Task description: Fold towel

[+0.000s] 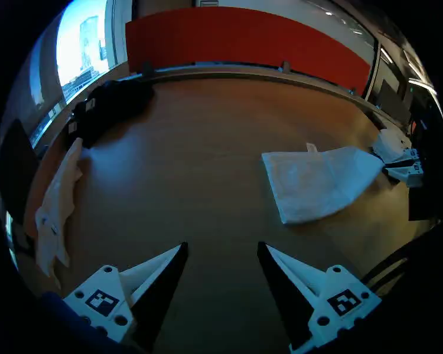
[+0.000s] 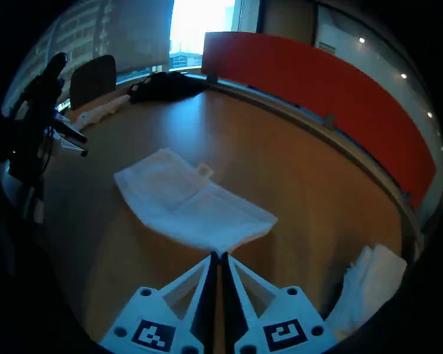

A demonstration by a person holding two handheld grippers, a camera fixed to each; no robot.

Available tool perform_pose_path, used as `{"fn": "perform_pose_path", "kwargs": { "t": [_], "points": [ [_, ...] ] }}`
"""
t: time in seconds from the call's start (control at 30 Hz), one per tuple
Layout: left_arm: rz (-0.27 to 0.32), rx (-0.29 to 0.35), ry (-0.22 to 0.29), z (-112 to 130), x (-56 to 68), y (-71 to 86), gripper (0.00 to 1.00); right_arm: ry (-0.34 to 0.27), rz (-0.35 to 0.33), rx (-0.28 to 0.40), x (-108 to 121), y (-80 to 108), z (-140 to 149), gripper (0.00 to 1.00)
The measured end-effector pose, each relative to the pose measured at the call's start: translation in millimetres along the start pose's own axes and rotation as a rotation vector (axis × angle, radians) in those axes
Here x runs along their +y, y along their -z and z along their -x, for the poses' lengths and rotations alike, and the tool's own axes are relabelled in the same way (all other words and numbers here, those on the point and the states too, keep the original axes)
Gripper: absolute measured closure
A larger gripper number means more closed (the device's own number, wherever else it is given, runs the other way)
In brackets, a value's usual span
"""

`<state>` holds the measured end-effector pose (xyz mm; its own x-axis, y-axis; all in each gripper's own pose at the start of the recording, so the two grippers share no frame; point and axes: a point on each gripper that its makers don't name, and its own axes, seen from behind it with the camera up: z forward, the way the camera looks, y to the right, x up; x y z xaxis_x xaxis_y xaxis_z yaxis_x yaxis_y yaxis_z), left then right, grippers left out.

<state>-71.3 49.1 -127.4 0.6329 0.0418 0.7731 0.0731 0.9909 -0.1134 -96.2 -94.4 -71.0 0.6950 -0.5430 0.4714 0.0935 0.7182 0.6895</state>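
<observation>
Folding looks part way done. The white towel lies on the brown bench, off to the right side in the left gripper view. 1 part of it is laid over the rest, so it makes a flat shape with a point at 1 end. It is not a neat square yet.

The right claw is clenched, with its 2 fingers almost touching. The pointy corner of the towel goes in right between the tips, so the claw looks like it is pinching that corner. In the left gripper view this claw sits at the far right corner of the towel.

The left claw is released, its 2 fingers spread wide with nothing in them. It hangs over bare bench, well apart from the towel.

Next, I think the right claw needs to carry its corner across to the other edge and set it down so the edges line up. The left claw could come over and hold the near side down, so the towel does not slide on the smooth bench.

A black bag and another cloth lie far off at the bench's edge. A pile of white cloths sits near the right claw.
</observation>
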Motion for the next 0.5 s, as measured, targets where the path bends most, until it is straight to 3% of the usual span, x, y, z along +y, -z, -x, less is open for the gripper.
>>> {"fn": "perform_pose_path", "kwargs": {
  "t": [0.5],
  "points": [
    [0.007,0.009,0.000,-2,2.2,1.6,0.14,0.090,0.031,0.066,12,22.6,-50,0.95]
  ]
}}
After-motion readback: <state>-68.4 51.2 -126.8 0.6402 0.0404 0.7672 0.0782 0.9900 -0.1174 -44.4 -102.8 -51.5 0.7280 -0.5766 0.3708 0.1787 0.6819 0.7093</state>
